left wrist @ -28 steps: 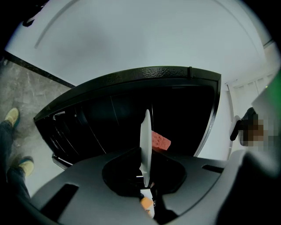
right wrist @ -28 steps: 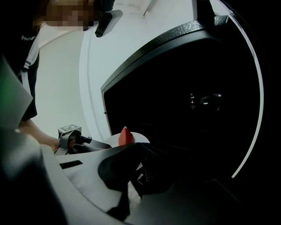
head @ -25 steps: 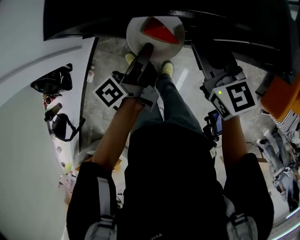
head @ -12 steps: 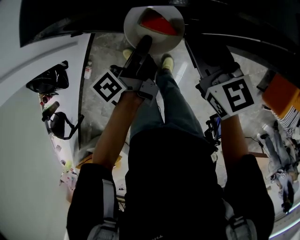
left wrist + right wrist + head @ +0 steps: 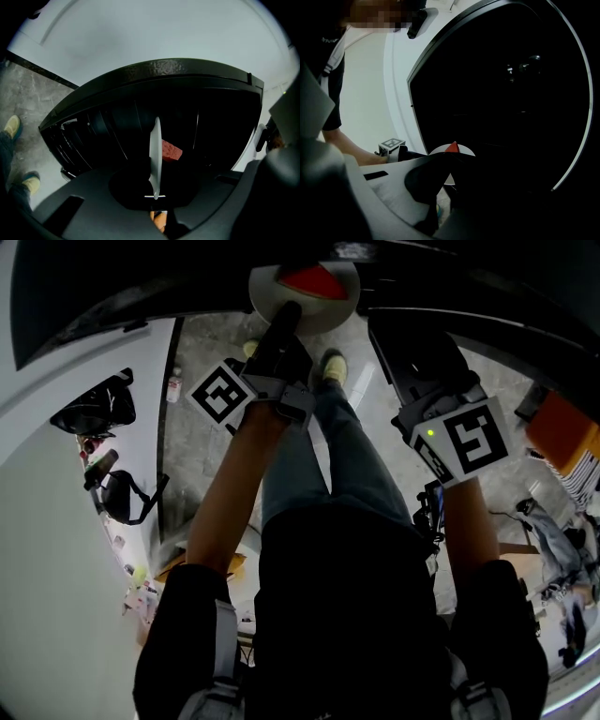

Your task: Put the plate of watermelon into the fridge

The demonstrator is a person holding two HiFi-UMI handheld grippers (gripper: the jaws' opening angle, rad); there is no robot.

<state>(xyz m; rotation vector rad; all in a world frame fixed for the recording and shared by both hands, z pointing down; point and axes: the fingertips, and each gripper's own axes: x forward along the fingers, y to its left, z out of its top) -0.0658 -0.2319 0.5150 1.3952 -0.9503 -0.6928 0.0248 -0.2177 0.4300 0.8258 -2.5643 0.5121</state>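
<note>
A white plate carrying a red wedge of watermelon is at the top of the head view, partly inside the dark fridge opening. My left gripper is shut on the plate's near rim. In the left gripper view the plate stands edge-on between the jaws, the watermelon is on its right side, and black ribbed fridge shelves lie behind. My right gripper reaches toward the fridge's dark edge at the right. Its jaws appear to meet at the tips, with nothing seen between them.
White fridge panels curve along the left. Dark bags and small bottles lie on the grey floor at the left. The person's feet in yellow-green shoes stand below the plate. An orange item sits at the right.
The plate and my left gripper have moved forward, so more of the plate is under the fridge's dark edge. The right gripper has shifted slightly forward too.
</note>
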